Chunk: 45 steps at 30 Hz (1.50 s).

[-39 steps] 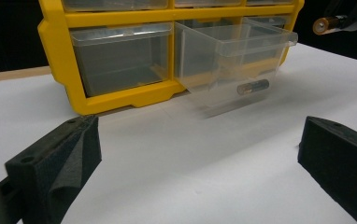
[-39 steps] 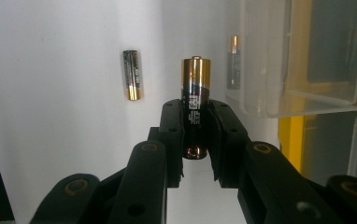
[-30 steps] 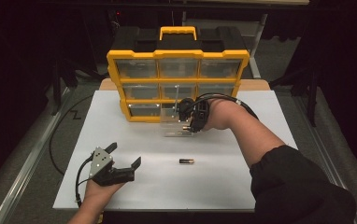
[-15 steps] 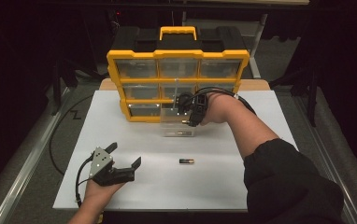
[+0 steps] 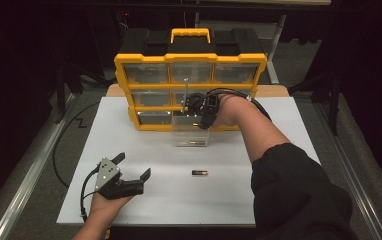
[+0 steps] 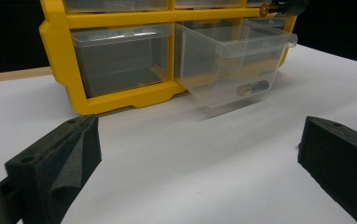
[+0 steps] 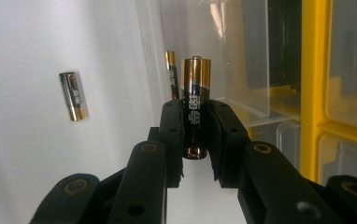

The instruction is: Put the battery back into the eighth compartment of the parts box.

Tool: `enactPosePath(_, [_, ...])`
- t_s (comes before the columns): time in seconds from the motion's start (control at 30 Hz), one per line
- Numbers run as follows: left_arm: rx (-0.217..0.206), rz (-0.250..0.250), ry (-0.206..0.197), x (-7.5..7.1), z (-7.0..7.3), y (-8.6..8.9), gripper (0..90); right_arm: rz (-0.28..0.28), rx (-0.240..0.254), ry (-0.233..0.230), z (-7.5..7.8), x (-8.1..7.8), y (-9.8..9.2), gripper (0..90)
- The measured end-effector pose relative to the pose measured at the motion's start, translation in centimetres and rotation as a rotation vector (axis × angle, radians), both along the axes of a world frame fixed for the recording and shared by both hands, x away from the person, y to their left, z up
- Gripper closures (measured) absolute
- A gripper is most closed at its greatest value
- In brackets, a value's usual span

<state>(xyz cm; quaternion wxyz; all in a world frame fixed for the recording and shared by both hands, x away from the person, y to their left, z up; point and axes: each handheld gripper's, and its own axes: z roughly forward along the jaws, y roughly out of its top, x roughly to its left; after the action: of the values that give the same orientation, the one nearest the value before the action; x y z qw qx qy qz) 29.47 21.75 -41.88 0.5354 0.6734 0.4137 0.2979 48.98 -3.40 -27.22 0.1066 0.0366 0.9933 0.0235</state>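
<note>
A yellow organizer with clear drawers stands at the back of the white table. One clear drawer is pulled out and tilts down at the front; a battery lies inside it. My right gripper hovers over that drawer, shut on an upright black-and-gold battery. In the right gripper view the gripper faces the drawer's battery. A third battery lies loose on the table. My left gripper rests open at the front left, nothing between its fingers, facing the drawer.
The white table top reaches to its edges left, right and front. A black cable trails off the left side. The organizer's other drawers sit pushed in. A dark sleeve covers the front right.
My right hand has carried its battery a little leftward and farther back, over the pulled-out drawer. The left gripper has stayed put.
</note>
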Motion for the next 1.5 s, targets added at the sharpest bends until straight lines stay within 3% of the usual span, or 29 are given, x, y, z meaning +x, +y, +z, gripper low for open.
enactPosePath(0.47, [-0.004,0.003,-0.002,0.0,0.0,0.0,0.3,-0.003,-0.005,-0.016,-0.9,0.5,0.9,78.4])
enactPosePath(0.67, [-0.005,0.001,-0.002,0.1,0.0,0.0,0.4,-0.011,0.017,-0.038,-0.7,0.7,1.0,78.1])
enactPosePath(0.7, [0.000,-0.001,-0.001,0.1,0.0,0.0,0.4,-0.011,0.024,-0.048,-0.7,0.7,0.9,77.0])
enactPosePath(0.77, [0.000,-0.001,-0.001,0.1,0.0,0.1,0.4,-0.031,0.036,-0.052,-0.5,0.6,0.9,63.1])
enactPosePath(0.83, [-0.001,0.000,-0.002,0.1,0.0,0.1,0.4,-0.044,0.041,-0.025,-0.4,0.3,0.8,60.1])
enactPosePath(1.1, [0.004,-0.006,0.001,0.1,-0.1,-0.1,0.4,-0.049,0.042,0.001,-0.1,-1.5,-0.5,55.0])
enactPosePath(1.5, [0.010,-0.004,0.000,0.1,-0.1,-0.1,0.4,-0.027,0.050,0.038,-1.4,-4.4,-1.9,52.8])
